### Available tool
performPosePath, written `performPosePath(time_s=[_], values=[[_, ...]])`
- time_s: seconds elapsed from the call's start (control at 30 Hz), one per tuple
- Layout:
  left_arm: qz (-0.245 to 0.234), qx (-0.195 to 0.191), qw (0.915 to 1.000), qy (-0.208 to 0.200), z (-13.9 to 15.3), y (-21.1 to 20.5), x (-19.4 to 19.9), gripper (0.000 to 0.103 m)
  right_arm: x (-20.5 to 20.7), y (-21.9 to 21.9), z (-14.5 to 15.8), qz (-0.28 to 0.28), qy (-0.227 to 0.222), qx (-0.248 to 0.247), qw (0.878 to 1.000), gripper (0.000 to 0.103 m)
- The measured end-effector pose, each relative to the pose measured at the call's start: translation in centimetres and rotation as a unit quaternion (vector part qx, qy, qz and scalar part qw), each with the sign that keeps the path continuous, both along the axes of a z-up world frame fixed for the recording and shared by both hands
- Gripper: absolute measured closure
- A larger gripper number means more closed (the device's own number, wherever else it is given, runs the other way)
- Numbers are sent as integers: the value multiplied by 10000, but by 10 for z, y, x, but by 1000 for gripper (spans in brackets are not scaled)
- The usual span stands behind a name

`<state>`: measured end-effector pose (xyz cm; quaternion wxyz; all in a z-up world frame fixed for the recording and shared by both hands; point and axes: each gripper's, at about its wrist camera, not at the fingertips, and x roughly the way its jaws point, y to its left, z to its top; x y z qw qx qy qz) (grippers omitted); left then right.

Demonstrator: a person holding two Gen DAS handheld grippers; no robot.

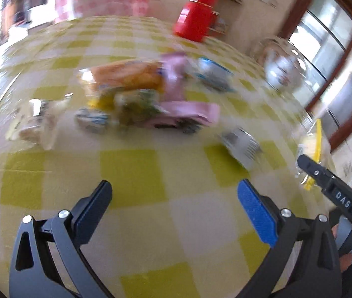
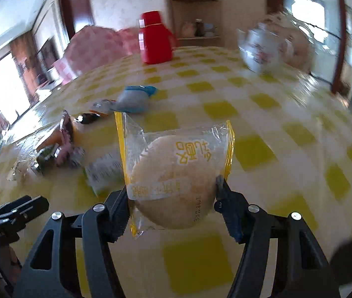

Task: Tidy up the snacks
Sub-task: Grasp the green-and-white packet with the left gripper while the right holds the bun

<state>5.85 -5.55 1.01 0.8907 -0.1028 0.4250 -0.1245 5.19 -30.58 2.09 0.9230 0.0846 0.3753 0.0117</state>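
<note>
A: What are the tongs doing?

B: The right tongs [image 2: 172,196] are closed partway on a bun [image 2: 173,181], a pale round cake in a clear wrapper with yellow edges. One pad presses each side of it. The wrapper stands on end, its long axis running up and away from the jaws, and it seems lifted clear of the table [image 2: 262,114]. The left tongs [image 1: 174,198] are wide open with nothing between them, hovering over bare checked cloth.

A: Where are the other snacks?

B: In a loose pile [image 1: 136,94] in the middle of the table, blurred: a long orange-brown pack, pink wrappers, small blue and white packets. A grey packet [image 1: 241,145] lies apart, nearer and to the right.

A: Which way is the pile from the held bun?

B: In the right wrist view it is to the left and a little farther off. The left tongs face it straight on, so they look the nearer. A red flask [image 2: 154,41] and a white teapot [image 2: 262,49] stand at the far edge, well apart from the snacks.
</note>
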Motion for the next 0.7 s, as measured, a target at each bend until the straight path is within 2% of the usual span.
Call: performPosePath(time_s=[0.07, 0.13, 0.17, 0.2, 0.23, 0.3, 0.37, 0.43, 0.5, 0.57, 0.7], values=[[-443, 37, 9990, -71, 2, -16, -1, 2, -8, -10, -2, -72, 38, 254, 9996, 41], [-1000, 345, 9943, -130, 5, -39, 4, 2, -14, -13, 0, -65, 12, 356, 9993, 41], [-1405, 568, 9883, -195, 7, -54, 8, 2, -16, -12, -1, -47, 28, 339, 9994, 41], [-1602, 693, 9844, -240, 7, -61, 12, 2, -16, -12, -2, -21, 62, 327, 9994, 41], [-1806, 981, 9780, -345, 9, -72, 20, 2, -17, -10, -5, 31, 120, 333, 9994, 41], [-2006, 1270, 9706, -393, 9, -83, 38, 2, -22, -7, -6, 100, 112, 253, 9996, 41], [-2209, 1173, 9678, -300, 7, -89, 54, 3, -28, -6, -8, 138, 83, 197, 9997, 41], [-2467, 1186, 9616, -211, 1, -97, 64, 14, -30, -6, -9, 165, 76, 166, 9997, 41], [-2632, 1320, 9556, -140, -8, -104, 69, 30, -29, -6, -9, 173, 83, 163, 9997, 41], [-2767, 1587, 9471, -361, -11, -108, 66, 45, -29, -4, -10, 209, 90, 121, 9997, 41], [-2794, 1545, 9471, -333, -10, -101, 53, 46, -28, -9, -9, 215, 83, 221, 9995, 41]])
